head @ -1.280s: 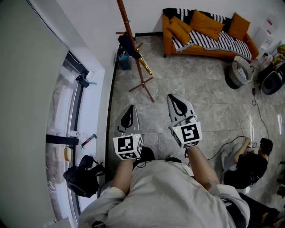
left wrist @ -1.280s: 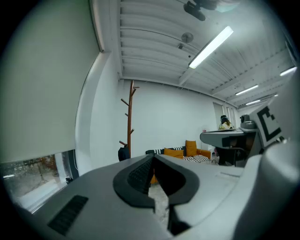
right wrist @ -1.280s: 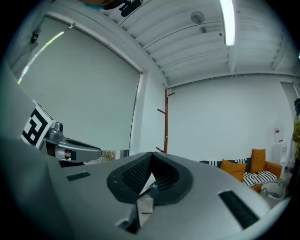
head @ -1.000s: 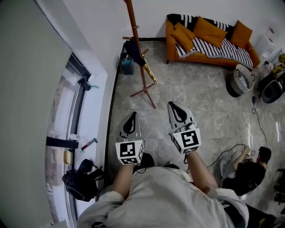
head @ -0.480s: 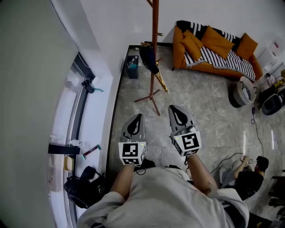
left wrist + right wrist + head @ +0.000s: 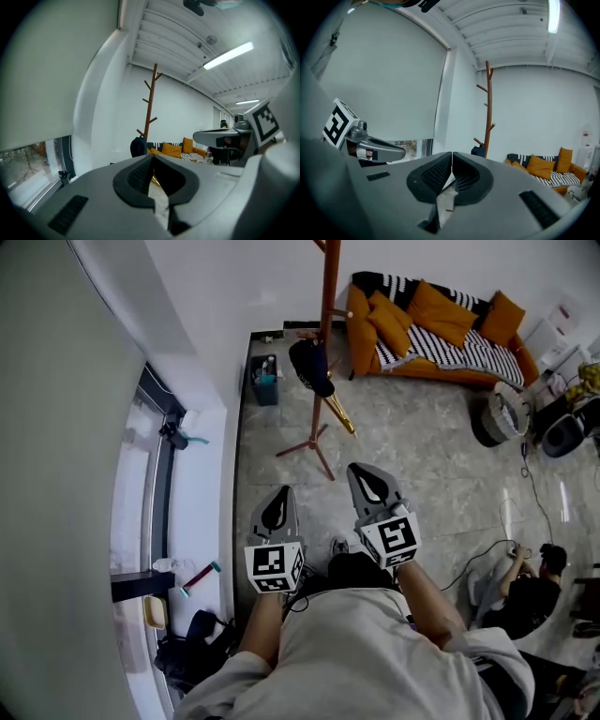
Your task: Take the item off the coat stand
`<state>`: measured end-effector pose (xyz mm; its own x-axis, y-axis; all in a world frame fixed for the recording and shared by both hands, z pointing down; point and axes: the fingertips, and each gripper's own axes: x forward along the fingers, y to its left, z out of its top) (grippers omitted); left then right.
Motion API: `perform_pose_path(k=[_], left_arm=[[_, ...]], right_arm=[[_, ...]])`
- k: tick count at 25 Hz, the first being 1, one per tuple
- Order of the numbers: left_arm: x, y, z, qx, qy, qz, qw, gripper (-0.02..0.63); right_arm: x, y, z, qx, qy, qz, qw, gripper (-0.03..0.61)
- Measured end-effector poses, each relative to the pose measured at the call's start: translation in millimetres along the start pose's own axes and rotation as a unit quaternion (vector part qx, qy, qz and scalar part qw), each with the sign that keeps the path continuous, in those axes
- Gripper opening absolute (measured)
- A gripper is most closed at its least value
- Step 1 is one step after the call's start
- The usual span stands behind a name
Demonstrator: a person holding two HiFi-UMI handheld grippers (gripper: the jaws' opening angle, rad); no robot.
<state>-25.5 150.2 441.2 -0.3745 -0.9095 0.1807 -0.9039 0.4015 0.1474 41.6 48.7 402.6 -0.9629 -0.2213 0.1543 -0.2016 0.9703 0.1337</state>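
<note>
A brown wooden coat stand (image 6: 327, 329) rises by the white wall ahead, and a dark cap or bag (image 6: 310, 366) hangs on one of its low pegs. The stand (image 6: 150, 110) and the dark item (image 6: 138, 146) show far off in the left gripper view. In the right gripper view the stand (image 6: 488, 108) and dark item (image 6: 477, 151) are also distant. My left gripper (image 6: 275, 510) and right gripper (image 6: 368, 481) are held side by side in front of the person's chest, both shut and empty, well short of the stand.
An orange sofa (image 6: 431, 320) with striped cover and cushions stands at the back right. A small bin (image 6: 263, 379) sits by the wall near the stand. A basket (image 6: 497, 413) and a seated person (image 6: 523, 592) are on the right. A window (image 6: 155, 493) runs along the left.
The view has shifted as the person steps toward the coat stand; the stand now looks closer and more upright. Both grippers stay shut, held in the same pose.
</note>
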Motion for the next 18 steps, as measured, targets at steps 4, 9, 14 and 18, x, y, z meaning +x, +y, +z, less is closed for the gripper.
perform_pose_path(k=[4, 9, 14, 18], left_arm=[[23, 6, -5, -0.006, 0.010, -0.007, 0.9999, 0.011], [64, 36, 7, 0.023, 0.019, -0.005, 0.9995, 0.011], [118, 61, 37, 0.040, 0.020, -0.002, 0.9990, 0.011], [166, 68, 50, 0.049, 0.029, -0.006, 0.9984, 0.011]], right_arm=[[22, -12, -5, 0.004, 0.007, -0.001, 1.000, 0.006], [70, -32, -13, 0.031, 0.003, -0.012, 0.999, 0.006], [119, -59, 1, 0.043, -0.016, -0.003, 0.999, 0.006], [150, -83, 4, 0.049, -0.017, 0.004, 0.999, 0.006]])
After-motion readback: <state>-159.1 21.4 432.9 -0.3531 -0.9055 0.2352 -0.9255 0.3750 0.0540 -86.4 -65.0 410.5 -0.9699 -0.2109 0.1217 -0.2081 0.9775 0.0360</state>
